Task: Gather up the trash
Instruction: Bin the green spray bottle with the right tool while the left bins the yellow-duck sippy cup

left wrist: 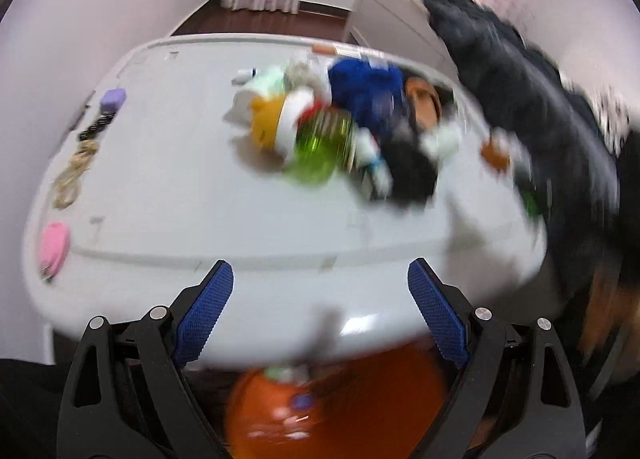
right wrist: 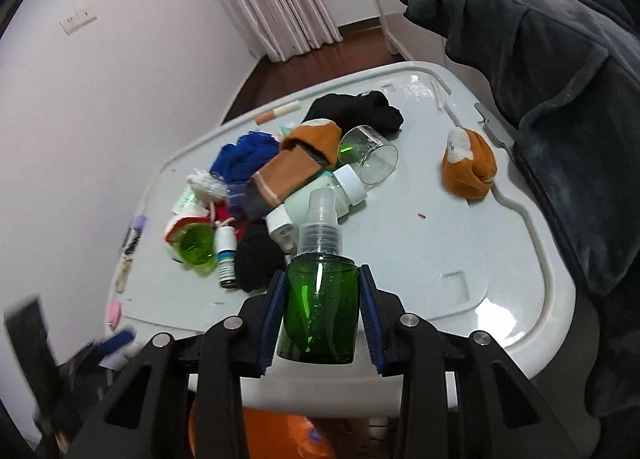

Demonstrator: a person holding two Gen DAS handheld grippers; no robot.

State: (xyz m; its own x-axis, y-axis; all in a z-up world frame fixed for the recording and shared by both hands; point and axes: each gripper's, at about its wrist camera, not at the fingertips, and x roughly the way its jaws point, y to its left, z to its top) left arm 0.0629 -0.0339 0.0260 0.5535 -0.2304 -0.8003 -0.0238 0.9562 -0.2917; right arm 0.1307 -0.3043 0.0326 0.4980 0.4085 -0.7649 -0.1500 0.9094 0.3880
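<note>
right tongs clamped on green spray bottle; left tongs wide open, empty, above white table.

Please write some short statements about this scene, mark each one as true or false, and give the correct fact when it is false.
1. The right gripper is shut on a green spray bottle. True.
2. The left gripper holds a sock. False: it is open, with nothing between its pads.
3. A clear glass jar lies on its side on the white table. True.
4. The orange sock bundle is buried in the middle of the pile. False: it lies apart, to the right of the pile.
5. The green spray bottle has no cap. False: a clear cap covers its nozzle.
</note>
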